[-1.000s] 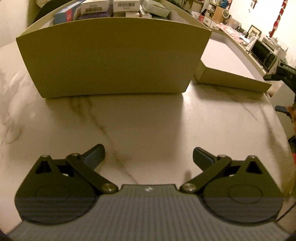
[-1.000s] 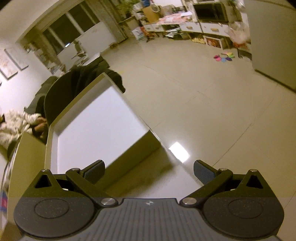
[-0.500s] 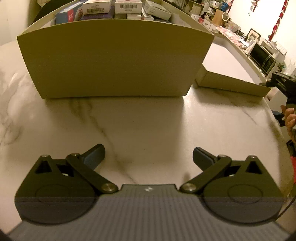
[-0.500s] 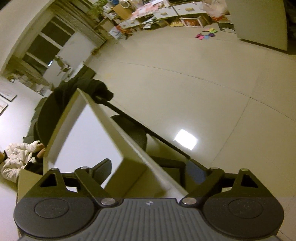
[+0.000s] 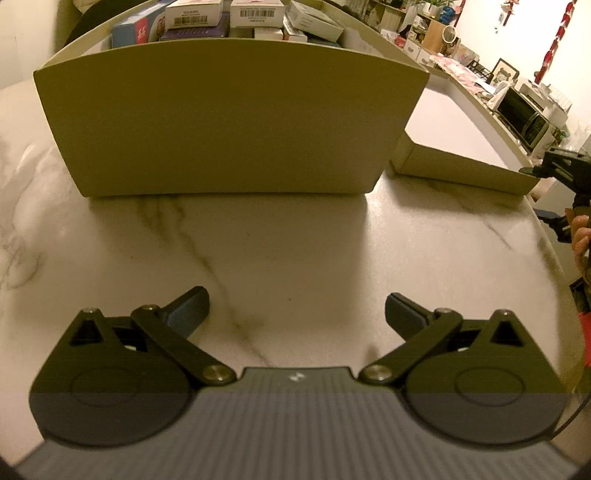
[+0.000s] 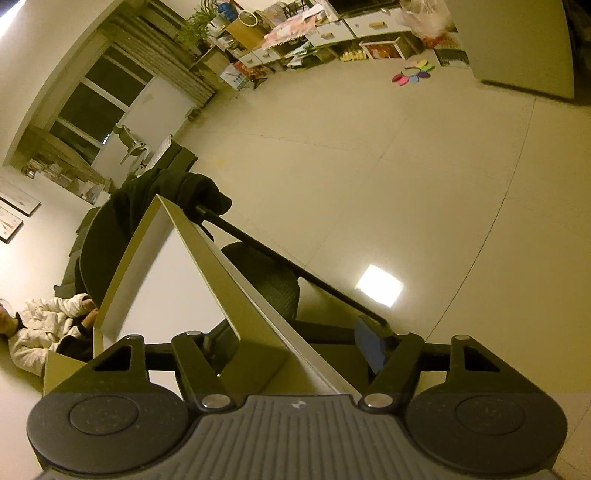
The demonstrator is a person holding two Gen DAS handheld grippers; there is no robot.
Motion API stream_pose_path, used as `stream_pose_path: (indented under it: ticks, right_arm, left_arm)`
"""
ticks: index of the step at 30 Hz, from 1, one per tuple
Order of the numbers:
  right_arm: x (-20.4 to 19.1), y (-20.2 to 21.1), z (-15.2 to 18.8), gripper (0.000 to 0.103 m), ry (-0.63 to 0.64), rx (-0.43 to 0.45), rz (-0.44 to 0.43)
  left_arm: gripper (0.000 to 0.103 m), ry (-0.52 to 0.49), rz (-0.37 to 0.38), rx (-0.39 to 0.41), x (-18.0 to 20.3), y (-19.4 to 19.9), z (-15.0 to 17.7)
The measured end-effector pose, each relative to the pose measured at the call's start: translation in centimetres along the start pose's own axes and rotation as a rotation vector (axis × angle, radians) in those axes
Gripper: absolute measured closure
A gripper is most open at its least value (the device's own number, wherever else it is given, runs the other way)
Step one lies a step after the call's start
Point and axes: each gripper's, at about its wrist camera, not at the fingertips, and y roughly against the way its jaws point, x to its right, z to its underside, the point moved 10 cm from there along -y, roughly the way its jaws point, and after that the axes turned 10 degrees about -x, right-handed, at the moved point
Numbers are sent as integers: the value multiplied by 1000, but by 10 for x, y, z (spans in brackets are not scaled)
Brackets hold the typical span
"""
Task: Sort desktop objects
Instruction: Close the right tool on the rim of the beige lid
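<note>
At the desk (image 5: pixel 295 229) edge, right claw (image 6: pixel 295 343) closes around a lid's (image 6: pixel 236 280) rim, pad contact hidden; left claw (image 5: pixel 295 306) hangs released.

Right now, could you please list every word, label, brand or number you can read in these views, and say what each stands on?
White cartons in the open box: barcodes with digits, too small to read.
Blue carton: red characters, too blurred to read.
Each gripper body: a small white logo mark, no letters.
Wall pictures, right wrist view: nothing legible.
</note>
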Motion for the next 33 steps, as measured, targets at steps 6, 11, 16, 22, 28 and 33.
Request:
stream_pose_path:
  ticks: [6, 11, 16, 22, 28, 33]
  right_arm:
    - [-2, 10, -5, 41, 57, 63, 90]
    - [22, 19, -13, 40, 11, 80, 93]
    - [54, 30, -18, 34, -91, 83, 51]
    - [72, 22, -10, 31, -249, 22, -138]
    - [75, 4, -1, 40, -408, -64, -336]
    - [72, 10, -8, 65, -427, -46, -438]
  left_arm:
    - [0, -1, 18, 10, -3, 0, -1]
    - [0, -3, 20, 16, -4, 0, -2]
    - [0, -1, 18, 18, -3, 0, -3]
    - [0, 1, 8, 16, -2, -1, -3]
    - [0, 16, 9, 12, -5, 0, -3]
    - [0, 27, 12, 9, -5, -1, -3]
